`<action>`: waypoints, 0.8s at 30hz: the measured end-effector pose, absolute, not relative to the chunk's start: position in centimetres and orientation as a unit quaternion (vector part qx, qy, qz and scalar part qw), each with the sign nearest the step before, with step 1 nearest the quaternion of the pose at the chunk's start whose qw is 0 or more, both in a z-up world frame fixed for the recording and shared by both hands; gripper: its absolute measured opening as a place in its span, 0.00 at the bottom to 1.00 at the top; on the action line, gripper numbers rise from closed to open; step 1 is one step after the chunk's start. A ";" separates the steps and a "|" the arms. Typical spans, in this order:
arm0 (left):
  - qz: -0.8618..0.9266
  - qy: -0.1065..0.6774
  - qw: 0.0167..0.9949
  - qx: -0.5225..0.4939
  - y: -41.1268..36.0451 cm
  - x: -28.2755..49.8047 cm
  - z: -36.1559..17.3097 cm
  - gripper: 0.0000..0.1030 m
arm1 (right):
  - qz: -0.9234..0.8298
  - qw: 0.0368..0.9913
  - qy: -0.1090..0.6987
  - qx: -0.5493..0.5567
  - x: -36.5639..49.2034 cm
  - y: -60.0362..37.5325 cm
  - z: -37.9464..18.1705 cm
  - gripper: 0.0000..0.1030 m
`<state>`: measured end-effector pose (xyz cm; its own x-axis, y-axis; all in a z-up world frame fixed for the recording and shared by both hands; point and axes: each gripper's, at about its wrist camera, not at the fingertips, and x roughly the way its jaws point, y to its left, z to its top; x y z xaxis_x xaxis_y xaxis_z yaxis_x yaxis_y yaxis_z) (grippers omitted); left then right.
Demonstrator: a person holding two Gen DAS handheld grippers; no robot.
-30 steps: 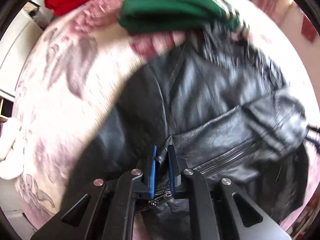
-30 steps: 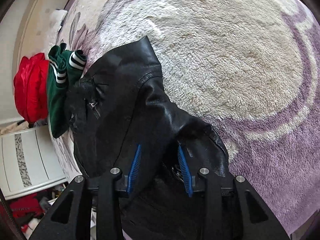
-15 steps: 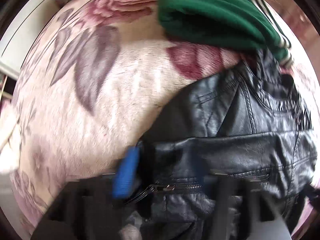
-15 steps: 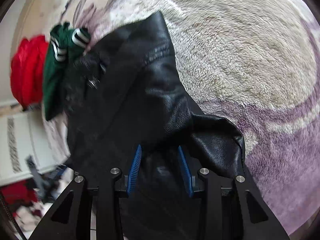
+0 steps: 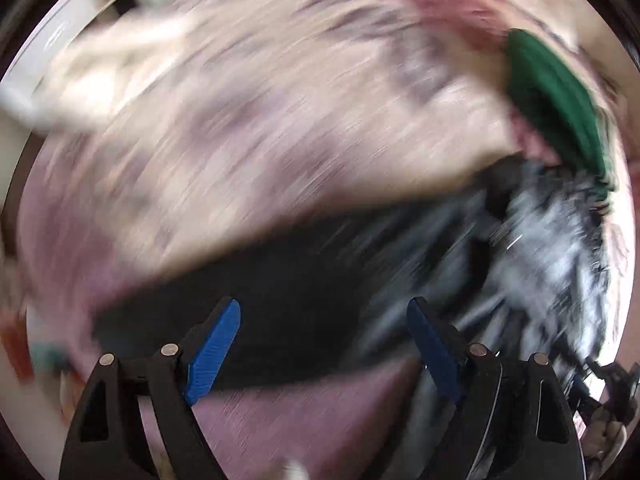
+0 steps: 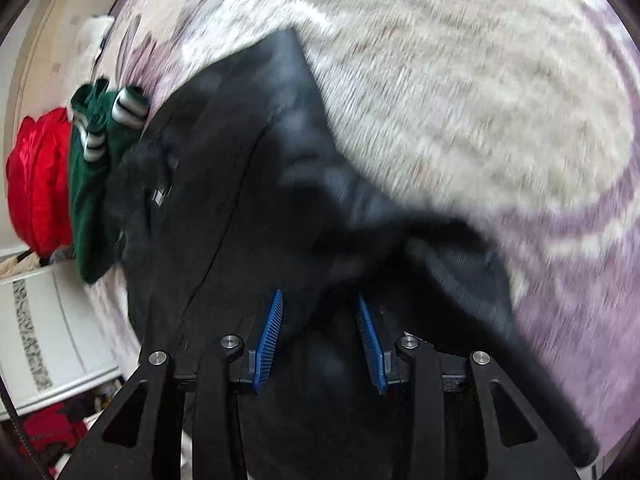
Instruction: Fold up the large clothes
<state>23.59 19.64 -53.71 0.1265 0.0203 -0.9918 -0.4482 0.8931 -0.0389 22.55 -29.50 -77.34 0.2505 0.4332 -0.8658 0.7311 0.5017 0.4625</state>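
Lying ahead of both grippers on the plush floral blanket [image 6: 460, 92], the black leather jacket [image 6: 248, 184] runs its long axis away from the right gripper [image 6: 320, 340], from the bulk under its fingers up to a far corner near the green striped garment [image 6: 96, 168] and the red garment [image 6: 36, 180] beyond. The right gripper stands partly spread with jacket material bunched in the gap; whether the pads press it I cannot tell. The left gripper [image 5: 324, 348] is spread wide and holds nothing; in its heavily blurred view the jacket [image 5: 320, 292] lies just ahead and off to its right, bare blanket showing between the fingers. By my judgement the right gripper is nearer the bulk, so the left must reach rightward for an edge.
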 end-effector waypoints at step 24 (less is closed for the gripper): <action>0.365 0.376 0.591 -0.613 35.1 5.7 -63.1 0.13 | -0.065 0.684 0.670 0.282 25.8 -8.6 -75.0 0.44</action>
<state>5.73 35.13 -63.05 0.4500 -0.0296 -0.8925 -0.8930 -0.0177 -0.4497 25.84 -8.61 -75.03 0.0939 0.2881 -0.9530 0.4671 0.8326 0.2977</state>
